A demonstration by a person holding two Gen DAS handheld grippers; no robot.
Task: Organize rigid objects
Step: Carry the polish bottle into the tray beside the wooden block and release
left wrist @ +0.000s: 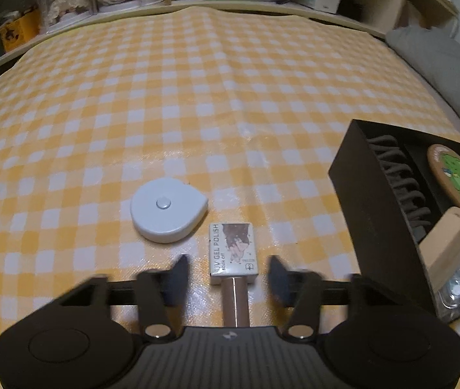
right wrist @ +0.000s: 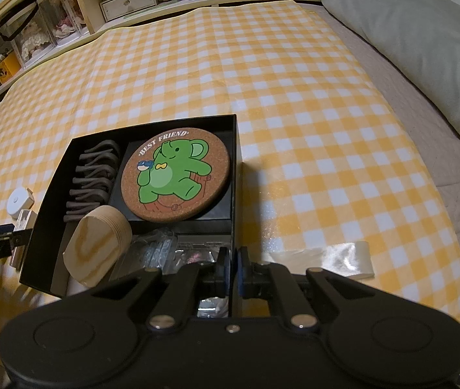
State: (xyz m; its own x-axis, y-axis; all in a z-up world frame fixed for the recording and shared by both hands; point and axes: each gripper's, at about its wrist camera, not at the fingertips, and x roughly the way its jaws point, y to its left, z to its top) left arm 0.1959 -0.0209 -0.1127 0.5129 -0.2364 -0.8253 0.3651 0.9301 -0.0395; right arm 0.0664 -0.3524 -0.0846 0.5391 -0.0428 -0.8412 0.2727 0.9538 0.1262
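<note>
left gripper straddles the gel polish bottle while the right pins the box

the left gripper (left wrist: 228,270) points down at a uv gel polish bottle (left wrist: 233,253) lying on the yellow checked cloth (left wrist: 230,97). its jaws stand partly open, one on each side of the bottle, with clear gaps, so nothing is gripped. the bottle's metallic cap end runs back under the gripper body, which suits a sideways pinch on the neck. just beside the bottle, up and to the left, lies a white round tape measure (left wrist: 166,212), apart from the jaws.

the right gripper (right wrist: 233,267) is closed tight on the near wall of the black box (right wrist: 234,149), likely to steady it while things go in. the box already holds a cork coaster (right wrist: 176,175) printed with a green elephant, a row of dark grey clips (right wrist: 92,178) along its left side, a wooden oval block (right wrist: 98,246) leaning at the near corner, and clear plastic packets (right wrist: 165,249) at the near end. the bottle and tape measure lie outside, just left of the box, so i judge they remain to be packed.

what the packets contain is too glary to tell. a clear-wrapped flat item (right wrist: 343,261) lies on the cloth right of the box; i cannot identify it. the surface looks like a bed, with a grey pillow (right wrist: 424,48) at its edge. the person holding the grippers is out of view.
</note>
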